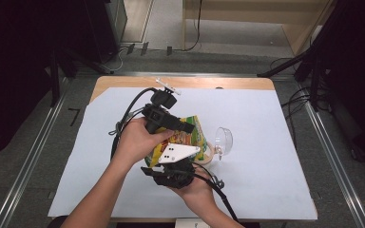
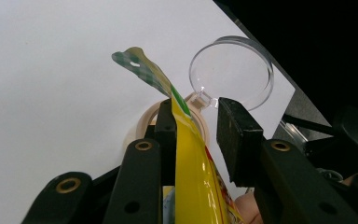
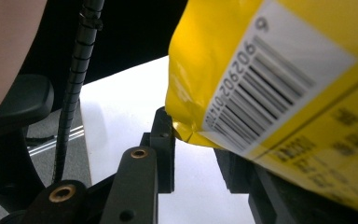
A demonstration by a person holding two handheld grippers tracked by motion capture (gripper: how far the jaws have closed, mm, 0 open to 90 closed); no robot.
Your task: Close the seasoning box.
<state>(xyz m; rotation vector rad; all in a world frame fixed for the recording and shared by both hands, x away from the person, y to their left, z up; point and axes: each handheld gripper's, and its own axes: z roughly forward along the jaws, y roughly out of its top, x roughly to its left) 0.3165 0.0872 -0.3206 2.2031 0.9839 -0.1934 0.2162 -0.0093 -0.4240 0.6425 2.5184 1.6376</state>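
While the yellow snack bag (image 1: 190,135) hangs clear of the white-covered surface (image 1: 266,180), between the two grippers near the middle, the step in hand reads as getting a firm pinch on its sealed top edge, probably to pull it open

Left gripper (image 1: 186,126): fingers narrowly apart. In the left gripper view the bag's top seam runs up between them and lies against one finger (image 2: 165,126); the other pad (image 2: 235,135) stands just off the film. Not clamped yet, by my reading

Right gripper (image 1: 176,171): comes in from below, at the barcode end. In the right gripper view the bag covers one finger, and its corner sits just beside the other (image 3: 163,135). Cannot tell whether these fingers press on it

Nearby: clear round dish (image 1: 224,140) and tape ring (image 1: 206,154) on the surface, just beside and under the bag

To do it well:
- centre the seam before closing the left fingers, so both pads meet flat film, not the curled checked tip
- bite below the seal, not on its slippery edge
- confirm the lower end is secure first; otherwise the bag will likely swing or drop
- pull apart gently and evenly; glossy film may slip
- keep the bag above the dish and ring to avoid knocking them
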